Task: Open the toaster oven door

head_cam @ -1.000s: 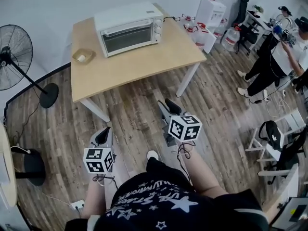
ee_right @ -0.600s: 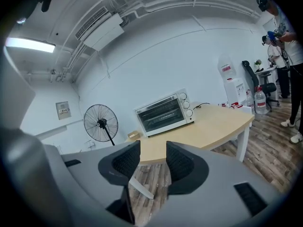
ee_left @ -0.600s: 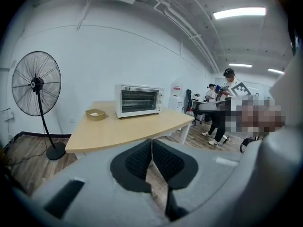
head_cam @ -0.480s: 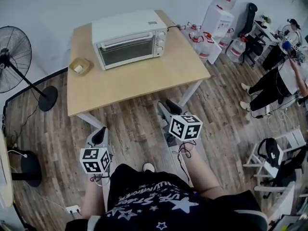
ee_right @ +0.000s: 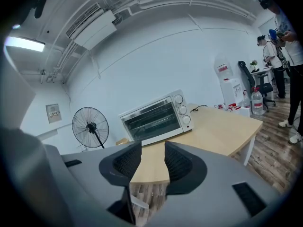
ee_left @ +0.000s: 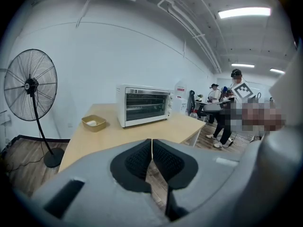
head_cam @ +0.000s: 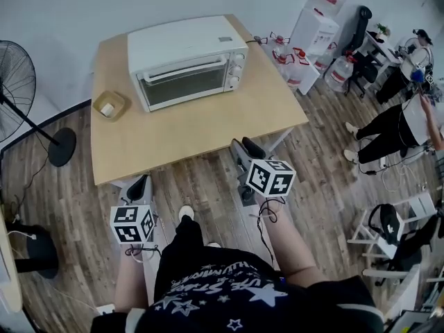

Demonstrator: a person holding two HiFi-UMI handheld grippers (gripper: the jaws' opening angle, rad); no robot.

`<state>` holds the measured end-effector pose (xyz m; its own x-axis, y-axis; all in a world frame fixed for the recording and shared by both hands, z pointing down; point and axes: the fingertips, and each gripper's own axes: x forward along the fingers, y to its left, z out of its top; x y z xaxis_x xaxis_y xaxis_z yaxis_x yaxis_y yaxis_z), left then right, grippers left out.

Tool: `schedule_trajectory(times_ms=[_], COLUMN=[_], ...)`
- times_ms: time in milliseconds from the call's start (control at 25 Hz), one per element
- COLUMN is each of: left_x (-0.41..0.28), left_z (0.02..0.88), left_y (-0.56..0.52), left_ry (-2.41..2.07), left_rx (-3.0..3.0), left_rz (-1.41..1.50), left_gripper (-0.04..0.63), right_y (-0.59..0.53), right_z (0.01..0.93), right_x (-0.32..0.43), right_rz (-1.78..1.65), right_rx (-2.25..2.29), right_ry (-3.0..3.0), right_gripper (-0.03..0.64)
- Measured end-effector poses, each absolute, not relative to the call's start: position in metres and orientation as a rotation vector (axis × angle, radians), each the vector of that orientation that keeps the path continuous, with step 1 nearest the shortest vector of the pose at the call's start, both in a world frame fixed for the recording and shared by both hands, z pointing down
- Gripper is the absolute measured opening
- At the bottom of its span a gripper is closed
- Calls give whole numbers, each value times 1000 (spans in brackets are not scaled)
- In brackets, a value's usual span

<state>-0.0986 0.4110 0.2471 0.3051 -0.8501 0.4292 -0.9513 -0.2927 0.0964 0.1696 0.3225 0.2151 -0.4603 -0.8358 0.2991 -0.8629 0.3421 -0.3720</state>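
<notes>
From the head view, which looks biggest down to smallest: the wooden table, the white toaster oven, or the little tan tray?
1. table
2. toaster oven
3. tray, clearly the smallest

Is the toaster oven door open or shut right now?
Shut. The toaster oven door sits flush in the oven's front, its handle up at the top edge.

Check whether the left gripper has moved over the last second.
Yes. The left gripper has moved forward, toward the table: in the head view its tip now reaches the near edge, where floor lay between them before.
</notes>
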Motion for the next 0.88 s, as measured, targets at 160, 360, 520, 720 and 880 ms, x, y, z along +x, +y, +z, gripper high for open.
schedule_trajectory(times_ms=[160, 360, 520, 720, 880], left_x=[-114, -133, -146, -159, -166], left_z=[242, 230, 222, 223, 224], left_y=[363, 303, 267, 233, 211], left_ry=[-1618, -1614, -1609, -1591, -1568], left_rx=[2251, 2281, 2293, 2294, 2300], left_rz=[410, 401, 391, 384, 384], left_gripper=[23, 23, 23, 23, 23], right_y=[278, 218, 173, 120, 81], right_z=[207, 190, 173, 158, 150], right_x=[161, 150, 145, 145, 143], right_rz=[749, 726, 709, 680, 668], right_rx=[1634, 1682, 1729, 1787, 1811], right_ry=[-2522, -2521, -2518, -2497, -2471], right_gripper=[144, 137, 129, 120, 120])
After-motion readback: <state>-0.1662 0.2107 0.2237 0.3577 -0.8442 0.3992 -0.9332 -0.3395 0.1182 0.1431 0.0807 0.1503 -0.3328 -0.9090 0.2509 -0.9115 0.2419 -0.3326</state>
